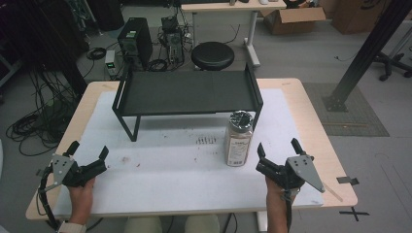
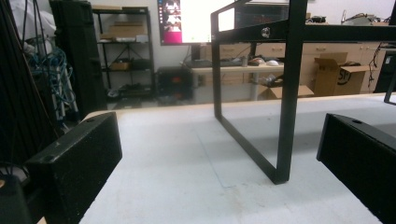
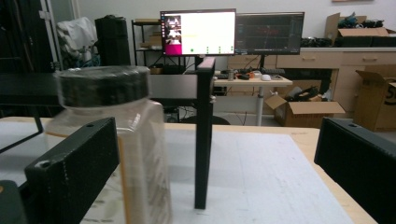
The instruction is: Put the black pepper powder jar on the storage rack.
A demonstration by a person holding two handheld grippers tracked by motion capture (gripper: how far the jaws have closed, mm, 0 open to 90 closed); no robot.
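Jar [image 1: 239, 139] is the thing nearest our grippers, but we start with the biggest item: the table [image 1: 311, 116], pale wood with a white mat [image 1: 184, 165] covering most of its top. On the far half of that mat stands a black metal shelf [image 1: 187, 92] on thin legs, its flat top bare. Next in size comes the jar itself, clear plastic with a dark screw lid, upright on the mat just in front of the shelf's right front leg (the leg sits right behind it in the right gripper view). Our right gripper [image 1: 277, 153] rests near the table's front edge, a little to the right of the jar and not touching it; its jaws are spread wide with nothing between them, and in its own view the jar [image 3: 135, 154] stands close ahead, beside the left jaw. Our left gripper [image 1: 88, 154] lies at the front left corner, well apart from the jar, jaws likewise spread and bare, facing the shelf's left leg [image 2: 285, 107].
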